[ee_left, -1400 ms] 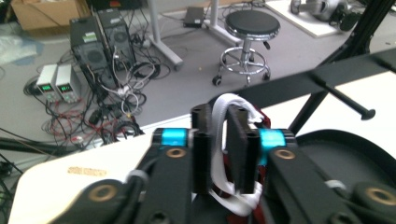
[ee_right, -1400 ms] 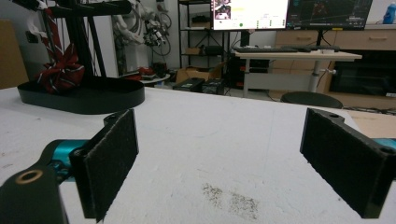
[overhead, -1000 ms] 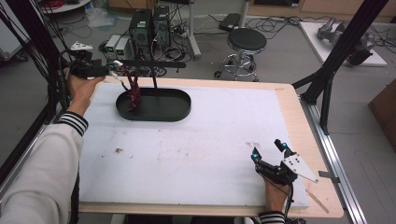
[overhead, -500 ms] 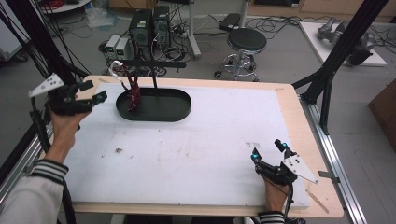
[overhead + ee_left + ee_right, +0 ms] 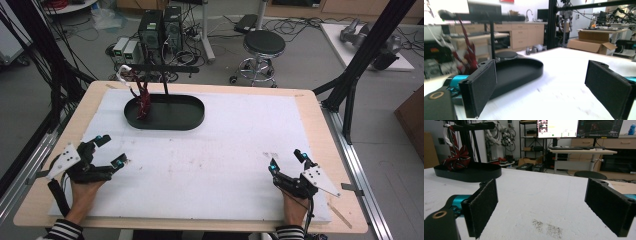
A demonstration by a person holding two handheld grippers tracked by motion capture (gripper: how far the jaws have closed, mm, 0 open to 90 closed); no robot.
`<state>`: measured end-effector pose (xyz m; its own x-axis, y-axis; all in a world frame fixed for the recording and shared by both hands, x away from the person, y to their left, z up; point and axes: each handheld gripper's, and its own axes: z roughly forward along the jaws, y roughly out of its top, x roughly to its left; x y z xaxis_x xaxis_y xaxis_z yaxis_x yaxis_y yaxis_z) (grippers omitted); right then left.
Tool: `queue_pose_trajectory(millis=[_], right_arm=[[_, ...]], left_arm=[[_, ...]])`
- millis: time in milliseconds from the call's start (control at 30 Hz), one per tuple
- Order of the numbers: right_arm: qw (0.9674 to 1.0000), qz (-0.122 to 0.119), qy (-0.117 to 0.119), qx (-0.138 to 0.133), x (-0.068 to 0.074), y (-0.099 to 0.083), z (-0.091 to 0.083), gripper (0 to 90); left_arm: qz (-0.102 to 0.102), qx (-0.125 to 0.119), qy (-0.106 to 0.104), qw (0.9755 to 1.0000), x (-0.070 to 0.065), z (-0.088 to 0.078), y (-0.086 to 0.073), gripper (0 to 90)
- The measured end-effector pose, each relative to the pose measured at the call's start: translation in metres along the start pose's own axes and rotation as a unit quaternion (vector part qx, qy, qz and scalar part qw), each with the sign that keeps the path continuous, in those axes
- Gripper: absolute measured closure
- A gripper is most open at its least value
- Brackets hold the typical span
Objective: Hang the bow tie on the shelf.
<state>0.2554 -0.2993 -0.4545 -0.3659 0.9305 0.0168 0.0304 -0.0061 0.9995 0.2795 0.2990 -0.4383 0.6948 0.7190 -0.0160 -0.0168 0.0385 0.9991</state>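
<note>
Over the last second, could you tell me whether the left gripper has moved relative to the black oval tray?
Yes. The left gripper has pulled back from beside the black oval tray toward the table's near left corner, fingers open.

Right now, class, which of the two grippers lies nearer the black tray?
The left gripper: it sits on the tray's side of the table, while the right gripper rests at the opposite near corner.

Black oval tray (image 5: pixel 172 120) far left; red tie (image 5: pixel 143 97) hanging from stand (image 5: pixel 165 70).

A matt white sheet (image 5: pixel 225 150) covers the pale wood counter (image 5: pixel 320 115). The black oval tray (image 5: pixel 185 117) looks like smooth plastic; the striped red tie (image 5: pixel 457 157) is cloth.
</note>
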Motion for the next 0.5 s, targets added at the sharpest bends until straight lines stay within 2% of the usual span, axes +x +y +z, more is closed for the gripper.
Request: queue_pose_trajectory(millis=[100,133,167,200,267,300,500], right_arm=[[1.0000,0.000,0.000,0.001,0.000,0.000,0.000,10.4],[1.0000,0.000,-0.001,0.000,0.000,0.000,0.000,10.4],[1.0000,0.000,-0.001,0.000,0.000,0.000,0.000,10.4],[1.0000,-0.001,-0.001,0.000,0.000,0.000,0.000,10.4],[1.0000,-0.001,0.000,-0.001,0.000,0.000,0.000,10.4],[1.0000,-0.001,-0.001,-0.001,0.000,0.000,0.000,10.4],[1.0000,-0.002,-0.002,-0.002,0.000,0.000,0.000,10.4]], left_arm=[[-0.002,0.006,-0.016,0.9999,-0.005,0.002,-0.009,10.9],[-0.005,0.008,-0.027,0.9996,-0.006,0.004,-0.010,10.7],[-0.001,0.008,-0.028,0.9996,-0.006,0.004,-0.009,10.7],[0.002,0.013,-0.018,0.9997,-0.007,0.005,-0.011,10.7],[-0.017,0.029,-0.029,0.9990,-0.006,0.006,-0.014,10.5],[-0.015,0.035,-0.026,0.9989,-0.006,0.006,-0.015,10.5],[-0.005,0.026,-0.013,0.9996,-0.009,0.005,-0.015,9.1]])
